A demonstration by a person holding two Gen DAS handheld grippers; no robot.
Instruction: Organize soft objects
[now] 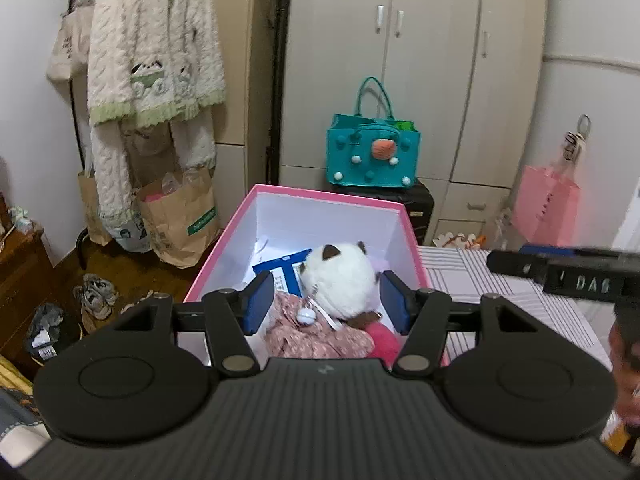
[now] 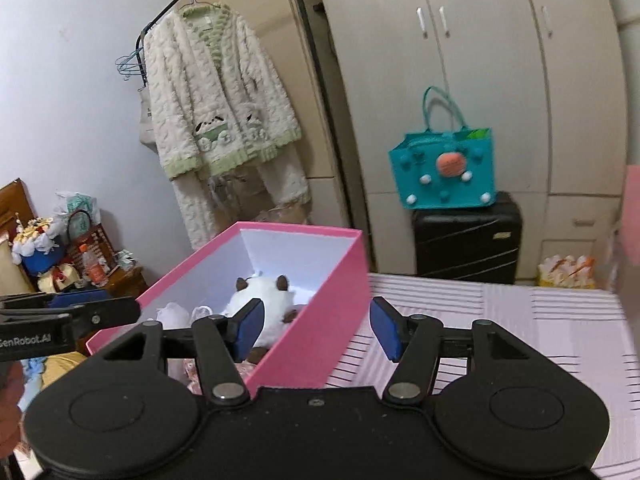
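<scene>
A pink box (image 1: pixel 328 197) with white inner walls stands on a striped bed (image 1: pixel 480 276). Inside lies a white plush cat (image 1: pixel 340 276) with brown ears, in a pink floral dress (image 1: pixel 316 336), beside a blue-and-white packet (image 1: pixel 280 268). My left gripper (image 1: pixel 327 302) is open and empty, hovering over the box with the plush between its blue pads. In the right wrist view the box (image 2: pixel 320 320) and the plush (image 2: pixel 264 300) show too. My right gripper (image 2: pixel 316 330) is open and empty, straddling the box's right wall.
A teal felt bag (image 2: pixel 444 168) sits on a black suitcase (image 2: pixel 468 240) before beige wardrobes. A fluffy cream robe (image 2: pixel 216 120) hangs on a rack at left. Paper bags (image 1: pixel 180 220) and shoes (image 1: pixel 96 292) lie on the floor. A pink bag (image 1: pixel 544 208) hangs at right.
</scene>
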